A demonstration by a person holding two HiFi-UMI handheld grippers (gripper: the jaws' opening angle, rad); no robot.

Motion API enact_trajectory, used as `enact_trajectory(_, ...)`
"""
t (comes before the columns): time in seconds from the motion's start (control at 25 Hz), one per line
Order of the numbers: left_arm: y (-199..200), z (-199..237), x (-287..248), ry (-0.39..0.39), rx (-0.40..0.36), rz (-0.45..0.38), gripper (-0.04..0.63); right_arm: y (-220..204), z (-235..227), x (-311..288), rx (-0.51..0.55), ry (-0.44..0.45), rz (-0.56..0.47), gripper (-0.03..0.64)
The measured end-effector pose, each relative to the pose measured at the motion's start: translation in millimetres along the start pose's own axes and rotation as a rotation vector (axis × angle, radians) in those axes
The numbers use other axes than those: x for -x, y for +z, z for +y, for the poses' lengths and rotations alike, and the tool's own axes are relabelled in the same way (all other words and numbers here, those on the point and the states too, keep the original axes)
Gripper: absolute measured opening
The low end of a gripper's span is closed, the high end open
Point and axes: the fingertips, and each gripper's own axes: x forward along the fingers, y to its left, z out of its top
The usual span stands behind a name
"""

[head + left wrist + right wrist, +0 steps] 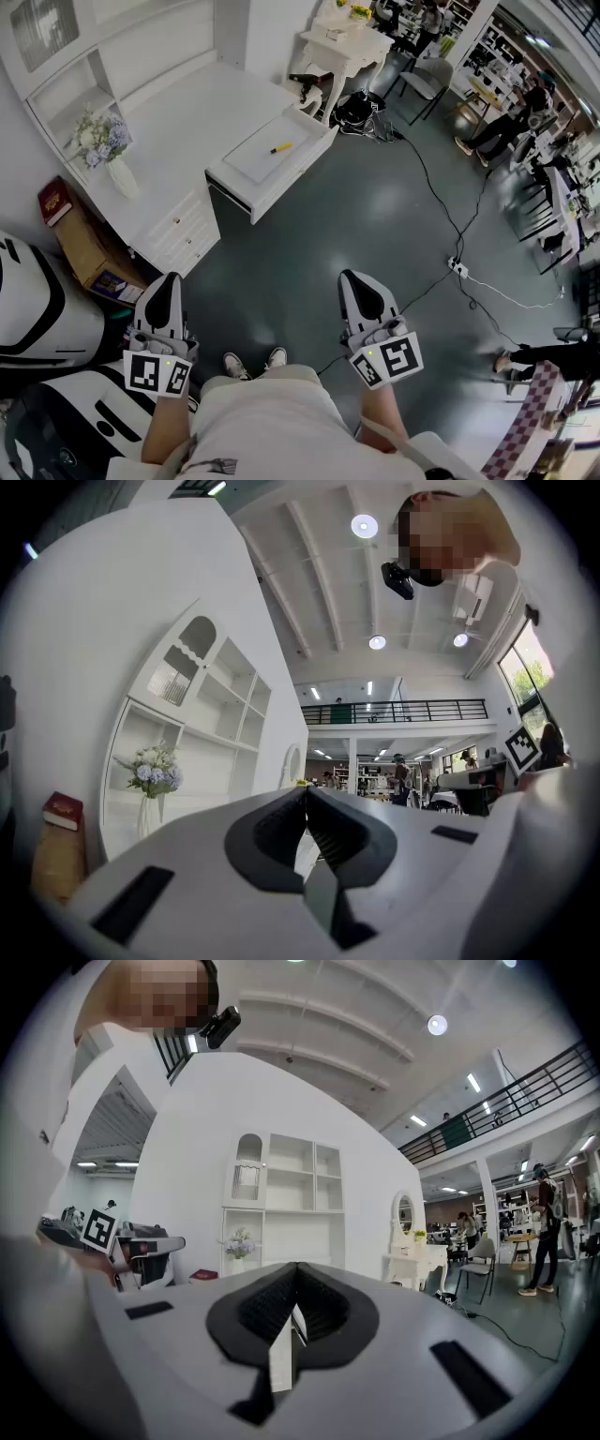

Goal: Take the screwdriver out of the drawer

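A yellow-handled screwdriver (281, 147) lies in the open white drawer (246, 184), which is pulled out from the white desk (187, 112) at the upper middle of the head view. Both grippers are held low near the person's body, well short of the drawer. My left gripper (170, 277) (306, 789) is shut, with nothing between its jaws. My right gripper (351, 276) (296, 1266) also has its jaws together and is empty. Both point roughly level across the room. The drawer's inside is hidden in both gripper views.
A vase of flowers (105, 142) stands on the desk's left end. A red book (54, 201) lies on a cardboard box (89, 248) beside it. A white dressing table (342, 42), a chair (427, 80), floor cables (450, 220) and a power strip (458, 268) lie beyond. A white machine (37, 309) stands at the left.
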Motion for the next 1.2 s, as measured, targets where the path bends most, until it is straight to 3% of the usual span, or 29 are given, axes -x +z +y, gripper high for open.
enact_trajectory(0.48, -6, -19, -19, -0.022, 0.015, -0.006, 0.017, -5, -20, 3, -0.020, 0.014, 0.000, 0.009)
enact_trajectory(0.76, -7, -18, -35, 0.018, 0.044, -0.031, 0.029, -2, -37, 0, -0.058, 0.073, -0.034, 0.011)
enact_trajectory(1.0, -11, -16, -49, 0.099, 0.037, -0.022, 0.370, 1, -60, -4, -0.066, 0.096, -0.048, 0.011)
enact_trajectory(1.2, -16, -25, -48, 0.142, 0.026, -0.001, 0.380, -4, -72, -7, -0.081, 0.136, -0.043, 0.011)
